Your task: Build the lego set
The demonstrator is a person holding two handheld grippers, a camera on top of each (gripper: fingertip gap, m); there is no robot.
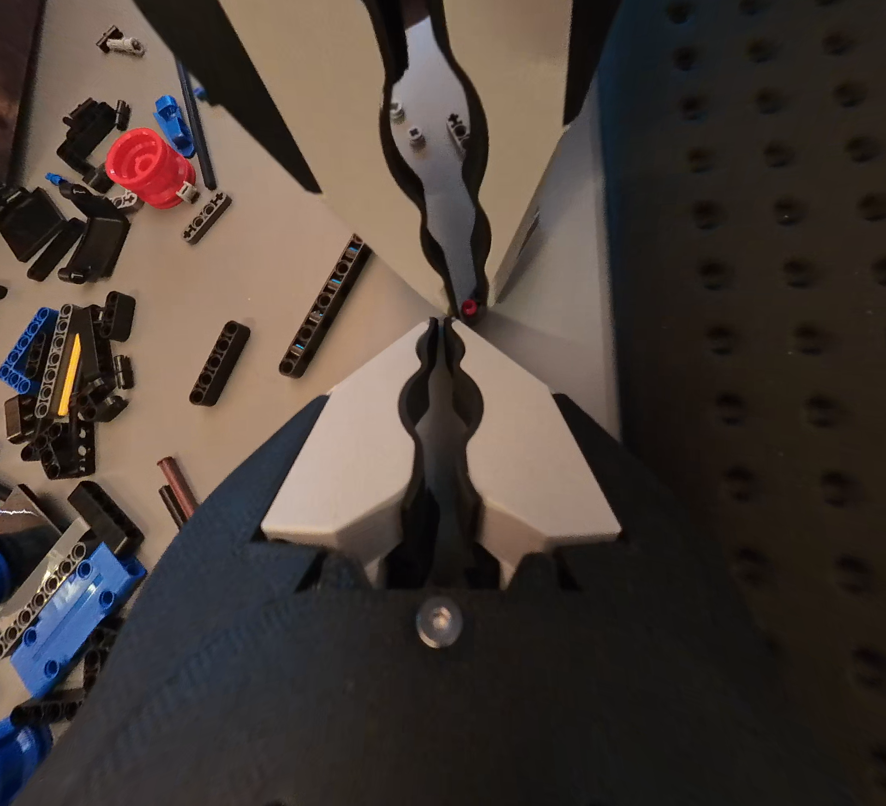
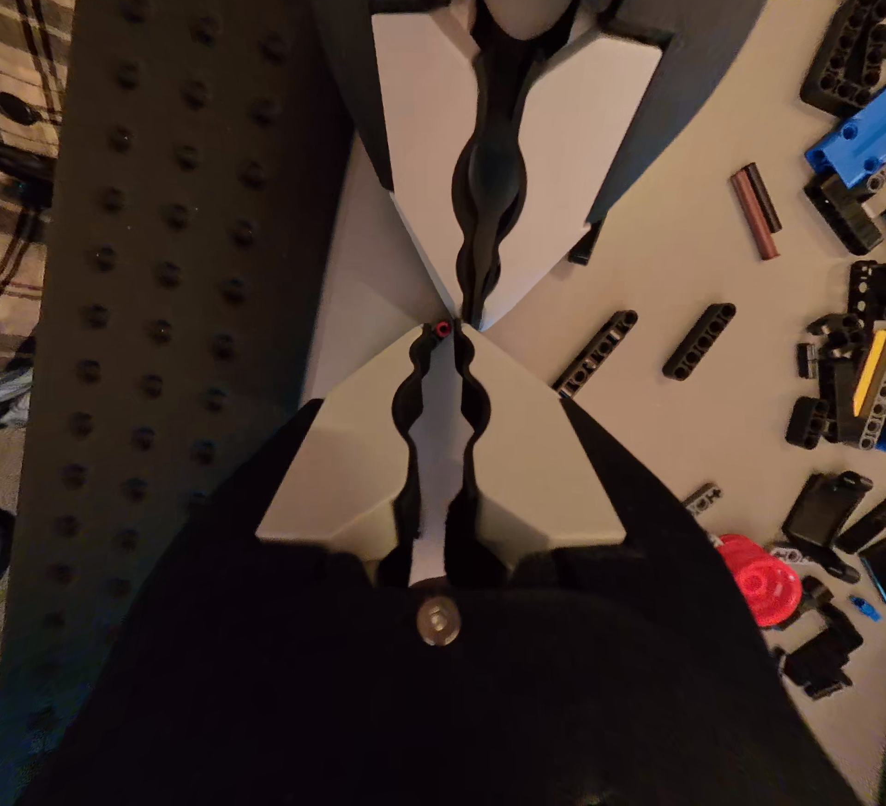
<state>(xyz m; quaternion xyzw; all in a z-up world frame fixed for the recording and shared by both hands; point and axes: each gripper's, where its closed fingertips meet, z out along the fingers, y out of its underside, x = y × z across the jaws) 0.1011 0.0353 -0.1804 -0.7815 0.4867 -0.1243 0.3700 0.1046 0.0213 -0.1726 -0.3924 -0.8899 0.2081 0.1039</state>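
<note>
Grippers meet tip to tip over a pale table (image 1: 268, 265) strewn with lego parts. Left gripper (image 1: 441, 325), seen from its own wrist camera at the bottom of the frame, has its two fingers pressed together at the tips, with nothing visible between them. Right gripper (image 2: 448, 332) faces it from the opposite side; its fingers are closed on a small red pin (image 2: 442, 328), which sits at the very tip, against the left-hand finger in the right wrist view. The same red pin (image 1: 471, 306) appears in the left wrist view at the tip of the far gripper, just beside the left gripper's closed fingertips; whether pin and left fingertips touch cannot be told. Loose parts lie to one side of the grippers: a red wheel hub (image 1: 148, 169) resting on its side among black panels, a long black beam (image 1: 326, 306) with blue showing in its holes, a short black beam (image 1: 219, 363) near it, a dark brown axle tube (image 1: 176, 482), a blue panel piece (image 1: 72, 615), and a cluster of black, grey and blue beams with a yellow strip (image 1: 69, 375). A dark perforated board (image 1: 767, 303) runs along the other side of the table, beside both grippers.
</note>
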